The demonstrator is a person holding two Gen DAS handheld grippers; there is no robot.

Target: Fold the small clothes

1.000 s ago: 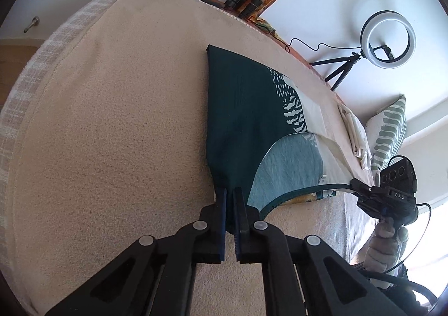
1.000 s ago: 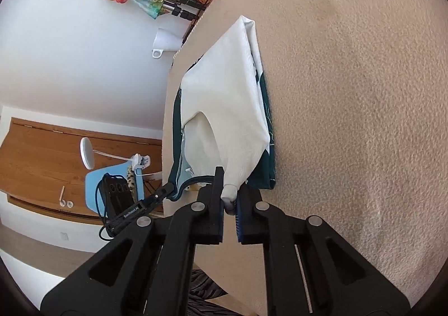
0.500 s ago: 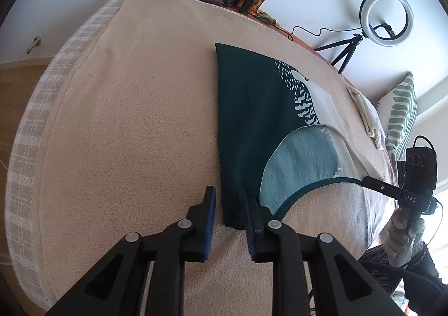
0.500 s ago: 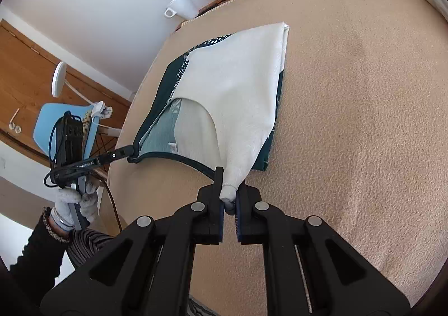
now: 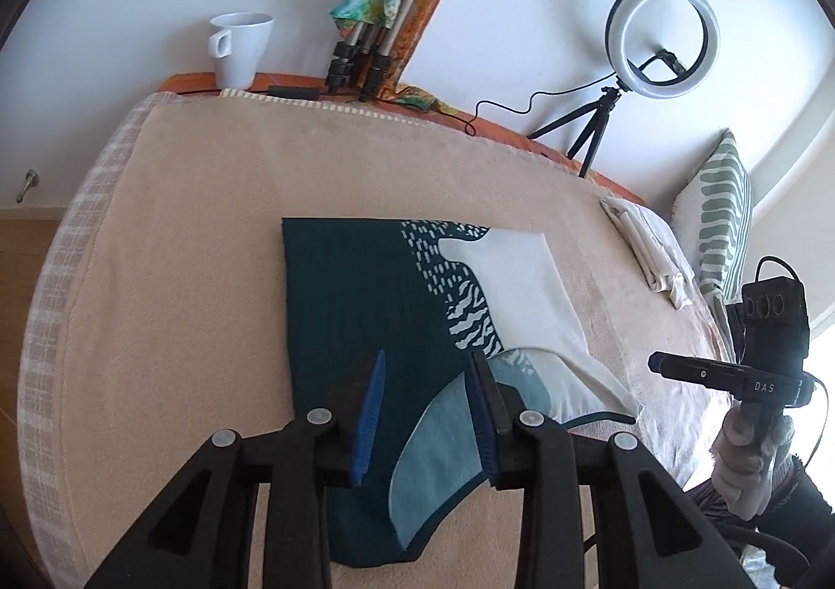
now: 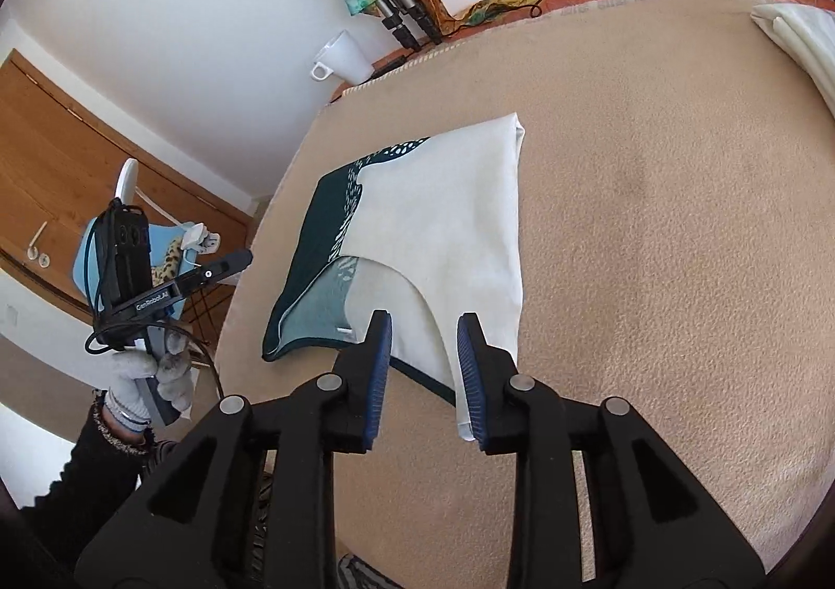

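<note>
A small sleeveless top [image 5: 355, 302], dark teal on one side and white on the other, lies flat on the beige blanket [image 5: 182, 275]. My left gripper [image 5: 425, 406] hovers over its near teal edge; its jaws are opening and the cloth lies below them, not pinched. In the right wrist view the top [image 6: 449, 223] shows mostly white. My right gripper [image 6: 425, 369] is above the near white strap, jaws opening, with the strap end beside the right pad [image 6: 469, 380] but not pressed. Each gripper shows in the other's view: the right gripper [image 5: 730, 375] and the left gripper [image 6: 172, 283].
A white mug [image 5: 240, 48], a folded tripod with a colourful cloth [image 5: 376, 30] and a ring light [image 5: 663, 38] stand along the far edge. A folded white cloth [image 5: 647, 249] and a patterned pillow [image 5: 723, 234] lie at the right. A blue chair [image 6: 88, 255] stands off the bed.
Both grippers have let go of the top's near corners, opened and lifted. The left one has shifted over the garment. The top now lies flat on the blanket.
</note>
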